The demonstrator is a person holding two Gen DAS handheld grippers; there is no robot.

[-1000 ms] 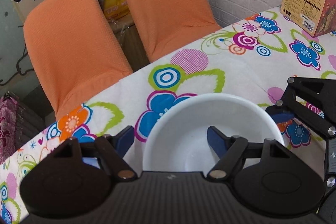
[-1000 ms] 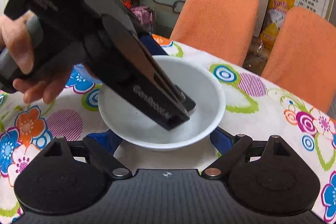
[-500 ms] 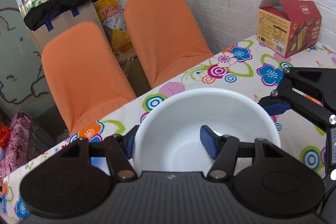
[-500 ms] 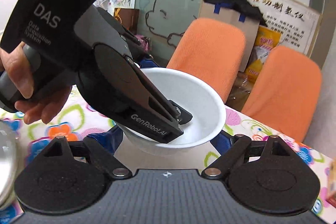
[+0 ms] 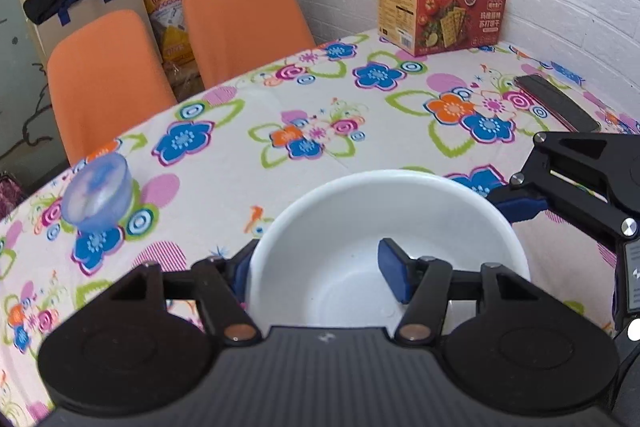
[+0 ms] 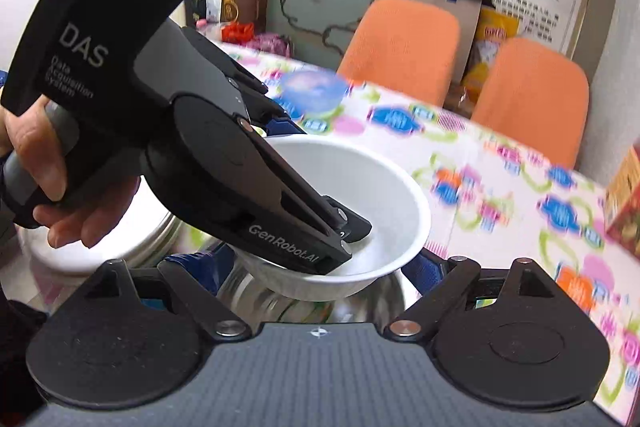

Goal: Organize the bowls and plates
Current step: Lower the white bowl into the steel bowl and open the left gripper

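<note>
A white bowl [image 5: 360, 227] [image 6: 360, 179] hangs in the air above a steel bowl [image 6: 260, 299]. My right gripper [image 6: 312, 267] straddles its lower body with a blue pad on either side. In the left wrist view, one of these fingertips [image 5: 516, 205] rests against the outer wall just under the rim. My left gripper [image 5: 316, 269] [image 6: 316, 177] stands over the bowl's left rim with a wide gap. One finger is outside the wall and the other is inside the bowl. It does not pinch the wall.
A floral tablecloth [image 5: 320, 107] covers the table. On it are a small blue tub [image 5: 98, 191] [image 6: 312, 93], a red carton [image 5: 444, 11] and a dark phone [image 5: 556, 103]. More dishes [image 6: 120, 251] sit at the left. Two orange chairs [image 5: 108, 79] stand behind. A hand [image 6: 40, 163] holds the left gripper.
The white bowl has risen off the tablecloth and moved over the steel bowl, with both grippers travelling alongside it. The left fingers have narrowed slightly.
</note>
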